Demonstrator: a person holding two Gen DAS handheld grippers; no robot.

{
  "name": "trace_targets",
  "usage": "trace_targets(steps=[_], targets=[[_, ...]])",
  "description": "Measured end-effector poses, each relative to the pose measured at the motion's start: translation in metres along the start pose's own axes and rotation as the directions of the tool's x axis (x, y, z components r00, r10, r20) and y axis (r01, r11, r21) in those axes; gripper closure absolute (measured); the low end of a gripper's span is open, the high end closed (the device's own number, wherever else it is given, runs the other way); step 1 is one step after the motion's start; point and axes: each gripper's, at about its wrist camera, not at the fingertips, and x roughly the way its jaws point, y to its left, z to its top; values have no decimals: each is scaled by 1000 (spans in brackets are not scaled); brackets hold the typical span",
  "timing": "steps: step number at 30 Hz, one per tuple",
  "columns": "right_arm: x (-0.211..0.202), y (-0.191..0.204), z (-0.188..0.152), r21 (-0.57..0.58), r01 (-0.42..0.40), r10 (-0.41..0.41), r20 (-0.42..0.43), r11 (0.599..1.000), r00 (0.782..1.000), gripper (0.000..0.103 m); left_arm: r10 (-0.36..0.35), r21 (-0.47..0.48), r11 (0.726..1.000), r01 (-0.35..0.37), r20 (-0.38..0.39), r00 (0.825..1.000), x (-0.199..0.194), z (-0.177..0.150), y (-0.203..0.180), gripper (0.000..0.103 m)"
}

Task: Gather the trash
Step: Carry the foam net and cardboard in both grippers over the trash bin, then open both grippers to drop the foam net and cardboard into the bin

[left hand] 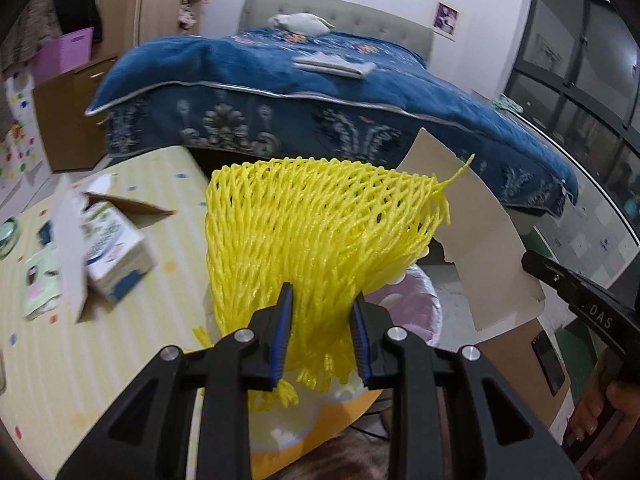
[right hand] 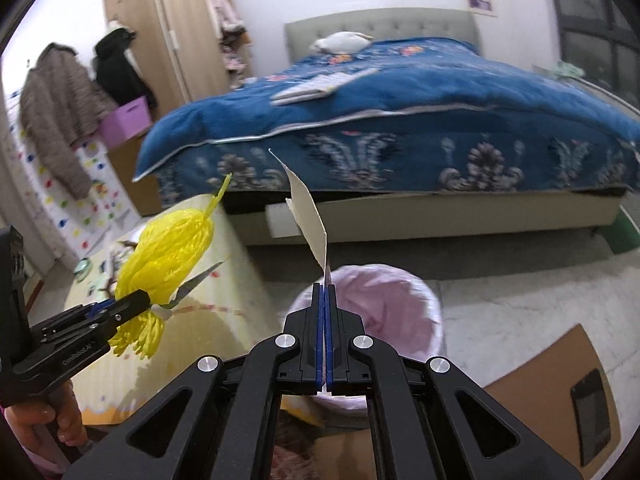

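You hold both loads just above the pink-lined round waste bin [right hand: 384,300], the left gripper [left hand: 322,336] clamped on yellow foam fruit netting [left hand: 320,220], the right gripper [right hand: 325,332] pinched tight on a torn grey cardboard scrap [right hand: 308,216], neither dropped yet, while cartons [left hand: 116,248] beside the bin wait on the yellow table [left hand: 120,340].

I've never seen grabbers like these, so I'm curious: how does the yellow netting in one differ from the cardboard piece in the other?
The yellow foam net is bright, open mesh that bunches thick between the left gripper fingers; the cardboard piece is pale grey, flat and thin.

The net fans out with frayed ends; the cardboard stands stiff with a torn edge, in the right gripper.

Both are clamped and held near the pink-lined bin.
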Motion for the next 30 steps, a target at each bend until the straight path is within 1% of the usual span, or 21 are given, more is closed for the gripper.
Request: trace_targets(steps=[3,8,13,16,17,18,19,20,21,22,23,24,27,30], targets=[[10,-16,-3,26,36,-35,-15,999,999,103,-26,19,999,27,-23,999,21,5,-13,76],[34,-39,-9,63,90,-86,-55,994,995,103,-61,14,998,62,-77,995,57,12,-27,75],[68,-55,-15,95,119,-109,-105,988,988,103,-93,-2,996,94,-134,987,90,20,-37,73],[87,-59,-18,109,122,-107,-134,987,985,103,-87,13,996,90,-150,985,105,26,-44,66],[94,-60,-19,114,119,-102,-147,986,984,99,-94,13,995,98,-157,983,109,28,-45,57],[100,-62,-20,121,116,-97,-156,986,983,98,-105,10,994,108,-162,981,111,29,-46,49],[104,-63,-21,127,115,-94,-162,985,982,98,-116,5,993,119,-164,980,115,31,-47,45],[107,-65,-21,134,118,-95,-167,984,981,96,-127,3,992,129,-163,978,116,32,-47,39],[108,-67,-21,141,121,-96,-170,983,981,93,-136,4,990,139,-163,977,117,33,-49,35],[107,-69,-21,149,125,-100,-167,981,981,88,-138,7,990,141,-160,977,116,33,-49,34],[104,-70,-20,153,127,-102,-162,980,982,86,-140,8,990,143,-155,978,114,34,-49,34],[99,-71,-19,156,130,-106,-154,979,982,85,-145,9,989,148,-146,979,111,35,-48,32],[82,-71,-15,156,121,-102,-127,980,987,85,-129,4,991,130,-101,986,90,36,-41,31],[62,-61,-10,127,105,-93,-97,986,991,85,-94,4,996,95,-41,995,60,35,-30,31]])
